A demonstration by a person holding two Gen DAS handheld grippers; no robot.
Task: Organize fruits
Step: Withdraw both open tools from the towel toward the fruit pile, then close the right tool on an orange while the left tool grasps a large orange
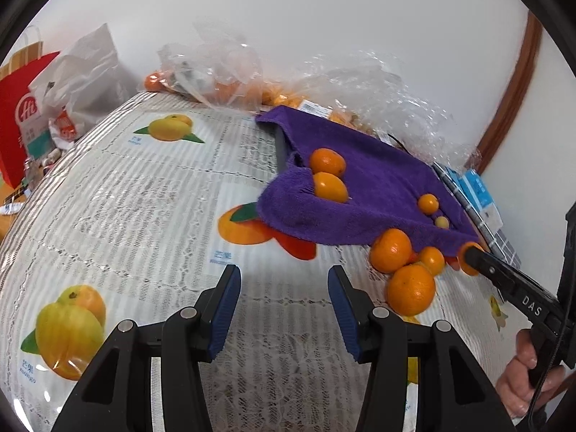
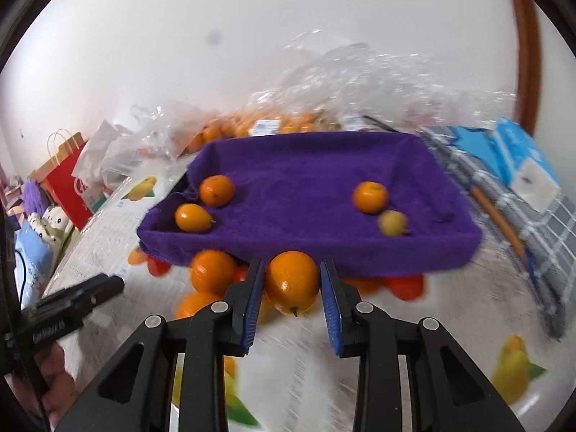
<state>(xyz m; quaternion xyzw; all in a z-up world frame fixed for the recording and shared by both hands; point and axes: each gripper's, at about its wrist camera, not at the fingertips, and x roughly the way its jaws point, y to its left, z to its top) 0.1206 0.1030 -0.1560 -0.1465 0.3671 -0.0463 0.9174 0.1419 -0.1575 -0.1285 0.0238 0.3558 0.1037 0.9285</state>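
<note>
A tray lined with a purple towel point(image 1: 363, 183) point(image 2: 306, 187) holds several small orange fruits point(image 1: 327, 161) point(image 2: 216, 190) and one yellowish one point(image 2: 393, 222). Loose oranges point(image 1: 390, 250) point(image 2: 212, 271) lie on the tablecloth in front of it. My right gripper point(image 2: 292, 289) is closed around an orange fruit point(image 2: 292, 282) just in front of the tray; it shows in the left wrist view point(image 1: 471, 253) at the towel's corner. My left gripper point(image 1: 284, 284) is open and empty above the tablecloth, left of the loose oranges.
Clear plastic bags of oranges point(image 1: 223, 72) point(image 2: 280, 118) lie behind the tray by the wall. A red paper bag point(image 1: 18, 115) and a white bag point(image 1: 79, 75) stand at the far left. A checked cloth point(image 2: 504, 194) and blue box point(image 2: 518, 158) lie right of the tray.
</note>
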